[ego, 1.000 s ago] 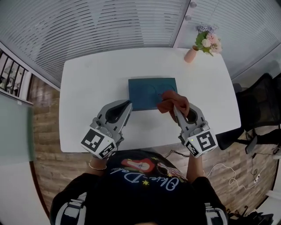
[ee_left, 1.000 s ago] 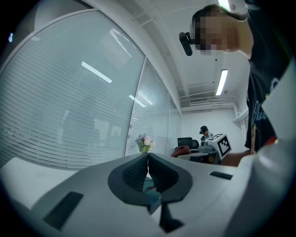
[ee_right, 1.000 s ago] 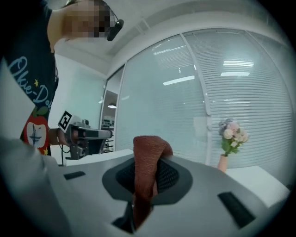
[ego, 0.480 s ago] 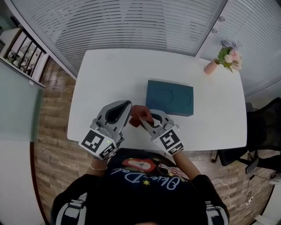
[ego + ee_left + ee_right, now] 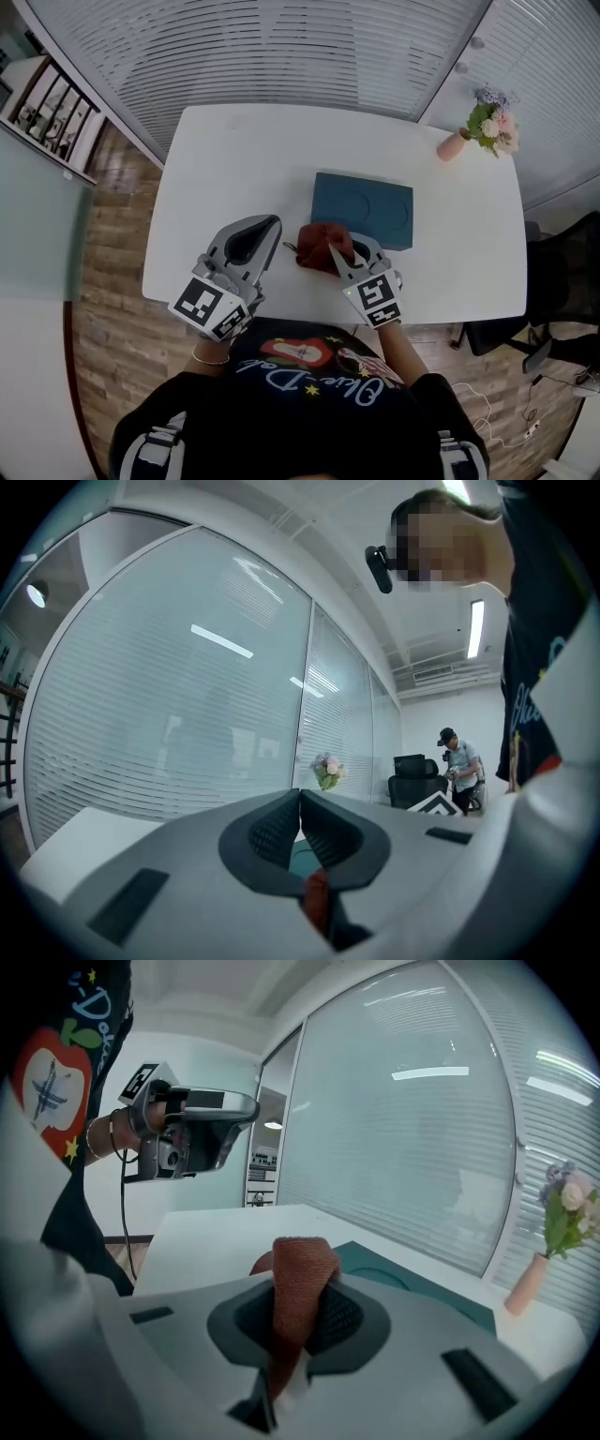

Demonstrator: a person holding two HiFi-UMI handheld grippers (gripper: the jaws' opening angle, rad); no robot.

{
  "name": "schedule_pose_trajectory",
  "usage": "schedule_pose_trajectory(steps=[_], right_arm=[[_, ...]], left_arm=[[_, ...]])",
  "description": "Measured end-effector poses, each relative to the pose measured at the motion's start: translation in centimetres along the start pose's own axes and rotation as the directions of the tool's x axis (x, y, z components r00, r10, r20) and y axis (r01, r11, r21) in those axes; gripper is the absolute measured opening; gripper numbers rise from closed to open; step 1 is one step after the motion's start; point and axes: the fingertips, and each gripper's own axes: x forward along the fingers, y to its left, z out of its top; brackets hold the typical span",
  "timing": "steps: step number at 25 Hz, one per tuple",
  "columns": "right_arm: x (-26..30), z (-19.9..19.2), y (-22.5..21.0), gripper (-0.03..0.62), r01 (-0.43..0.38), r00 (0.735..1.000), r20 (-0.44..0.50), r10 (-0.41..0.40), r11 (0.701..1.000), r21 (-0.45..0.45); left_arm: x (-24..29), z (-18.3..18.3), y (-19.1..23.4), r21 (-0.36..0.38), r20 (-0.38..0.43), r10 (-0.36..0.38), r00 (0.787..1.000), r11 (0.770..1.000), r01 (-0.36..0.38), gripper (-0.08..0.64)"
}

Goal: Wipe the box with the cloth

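A flat teal box (image 5: 363,210) with round recesses in its lid lies on the white table (image 5: 225,169); its near corner shows in the right gripper view too (image 5: 403,1283). My right gripper (image 5: 337,251) is shut on a rust-red cloth (image 5: 322,247), which bunches on the table just in front of the box's near left edge. The cloth (image 5: 298,1307) sticks up between the right jaws. My left gripper (image 5: 274,225) hovers to the left of the cloth, jaws shut and holding nothing (image 5: 300,803).
A pink vase of flowers (image 5: 486,125) stands at the table's far right corner. A black office chair (image 5: 572,272) is off the table's right side. Slatted blinds run behind the table. A person stands by a chair (image 5: 457,771) in the distance.
The right gripper came back from over the box to the table in front of it, carrying the cloth, then shifted slightly right. The left gripper has stayed put.
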Motion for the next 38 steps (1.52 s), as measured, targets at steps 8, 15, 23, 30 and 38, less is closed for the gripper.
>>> schedule_pose_trajectory(steps=[8,15,23,30,38], right_arm=[[-2.5,-2.2,-3.0,0.043,0.090,0.995,-0.033,-0.089,0.995,0.036],[-5.1,-4.5,-6.1,0.043,0.184,0.982,-0.065,-0.179,0.979,0.083],[-8.3,-6.6,-8.8,0.043,0.294,0.954,-0.103,-0.283,0.947,0.128],[-10.9,-8.5,-11.1,0.043,0.391,0.917,-0.147,-0.371,0.908,0.149],[-13.7,-10.0,-13.0,0.043,0.499,0.861,-0.201,-0.467,0.853,0.156]], left_arm=[[2.1,-0.1,-1.2,0.002,-0.007,-0.057,0.998,0.998,0.057,0.005],[3.9,-0.6,-2.3,-0.001,-0.020,-0.100,0.995,0.995,0.100,0.005],[4.9,-0.5,-3.3,0.002,-0.021,-0.136,0.990,0.991,0.136,0.005],[5.2,-0.6,-3.6,0.002,-0.028,-0.149,0.988,0.989,0.149,0.005],[5.1,-0.7,-3.4,0.003,-0.027,-0.152,0.988,0.988,0.152,0.005]])
